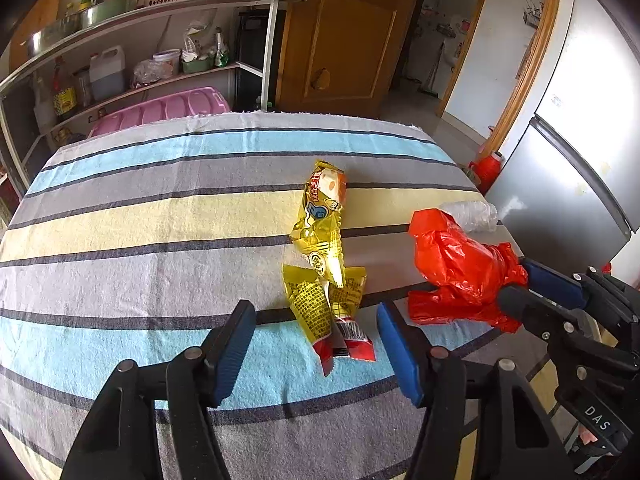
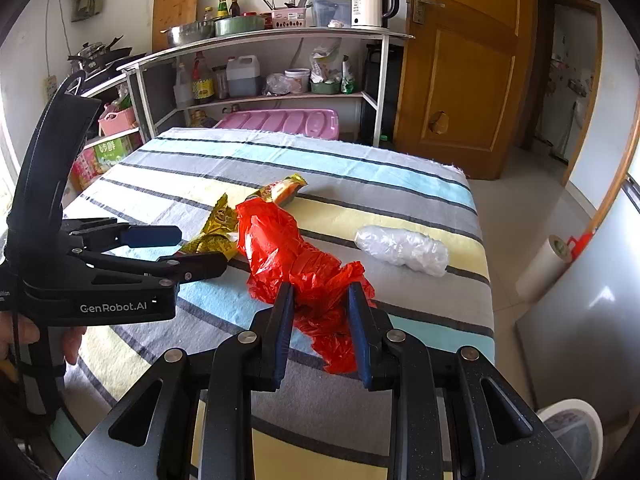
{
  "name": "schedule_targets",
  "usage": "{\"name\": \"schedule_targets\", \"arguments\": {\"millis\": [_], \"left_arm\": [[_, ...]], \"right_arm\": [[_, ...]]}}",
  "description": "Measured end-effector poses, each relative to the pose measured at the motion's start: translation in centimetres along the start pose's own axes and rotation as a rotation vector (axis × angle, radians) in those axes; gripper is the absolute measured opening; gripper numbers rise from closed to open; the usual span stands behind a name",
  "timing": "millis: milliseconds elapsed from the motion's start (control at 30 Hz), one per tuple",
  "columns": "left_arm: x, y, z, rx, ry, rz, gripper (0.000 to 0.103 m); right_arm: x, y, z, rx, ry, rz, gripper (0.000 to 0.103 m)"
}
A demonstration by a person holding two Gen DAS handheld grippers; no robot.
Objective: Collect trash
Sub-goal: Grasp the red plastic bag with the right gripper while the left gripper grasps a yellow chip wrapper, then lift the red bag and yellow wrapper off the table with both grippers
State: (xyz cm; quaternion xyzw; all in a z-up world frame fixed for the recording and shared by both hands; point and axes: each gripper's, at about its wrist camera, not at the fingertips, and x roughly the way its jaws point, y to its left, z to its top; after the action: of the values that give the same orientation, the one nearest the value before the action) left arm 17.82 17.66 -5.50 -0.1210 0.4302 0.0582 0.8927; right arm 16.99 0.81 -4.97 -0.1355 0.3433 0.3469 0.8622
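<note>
Two views split the scene between them. Only the left wrist view shows the yellow wrapper [image 1: 325,240] whole: crumpled, long, with a red torn end [image 1: 347,346] lying between the spread fingers of the left gripper [image 1: 316,354], whose pads stand apart and touch nothing. From the right wrist view that wrapper [image 2: 218,226] is half hidden behind the red bag [image 2: 294,264] and the left gripper [image 2: 188,250].

Only the right wrist view shows the clear plastic wad [image 2: 402,249] fully, lying on the striped cloth [image 2: 400,184] well apart from the bag; in the left view just its top [image 1: 472,214] peeks over the red bag [image 1: 460,264]. The right gripper [image 2: 320,334] is clamped on the bag's bunched tail, the rest of the bag resting on the cloth just beside the wrapper.

On the shelf behind, a pink rack [image 2: 289,17] holds knives and utensils, and a green basket [image 2: 325,87] holds packets. What the pink bin [image 2: 118,120] contains cannot be told.
</note>
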Motion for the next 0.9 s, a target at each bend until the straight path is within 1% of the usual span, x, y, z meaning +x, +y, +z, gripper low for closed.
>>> {"name": "schedule_targets", "arguments": {"millis": [33, 133, 200, 267, 300, 500, 700, 900], "left_arm": [[0.2, 0.1, 0.0, 0.002, 0.007, 0.004, 0.058], [0.3, 0.0, 0.1, 0.018, 0.001, 0.018, 0.049], [0.4, 0.1, 0.1, 0.02, 0.0, 0.015, 0.047], [0.4, 0.0, 0.2, 0.028, -0.001, 0.018, 0.038], [0.5, 0.0, 0.2, 0.03, -0.001, 0.018, 0.037], [0.3, 0.1, 0.0, 0.03, -0.007, 0.013, 0.033], [0.1, 0.2, 0.0, 0.027, -0.005, 0.009, 0.032], [-1.3, 0.0, -0.5, 0.033, -0.027, 0.012, 0.032]], "right_arm": [[0.0, 0.0, 0.0, 0.001, -0.001, 0.0, 0.028], [0.1, 0.0, 0.0, 0.002, -0.001, 0.0, 0.028], [0.1, 0.0, 0.0, 0.003, -0.002, 0.0, 0.028], [0.0, 0.0, 0.0, 0.002, -0.002, 0.0, 0.028], [0.0, 0.0, 0.0, 0.002, -0.003, -0.001, 0.028], [0.0, 0.0, 0.0, 0.002, -0.003, -0.001, 0.028], [0.0, 0.0, 0.0, -0.001, -0.003, -0.004, 0.028], [-0.4, 0.0, -0.1, 0.005, -0.014, -0.012, 0.027]]}}
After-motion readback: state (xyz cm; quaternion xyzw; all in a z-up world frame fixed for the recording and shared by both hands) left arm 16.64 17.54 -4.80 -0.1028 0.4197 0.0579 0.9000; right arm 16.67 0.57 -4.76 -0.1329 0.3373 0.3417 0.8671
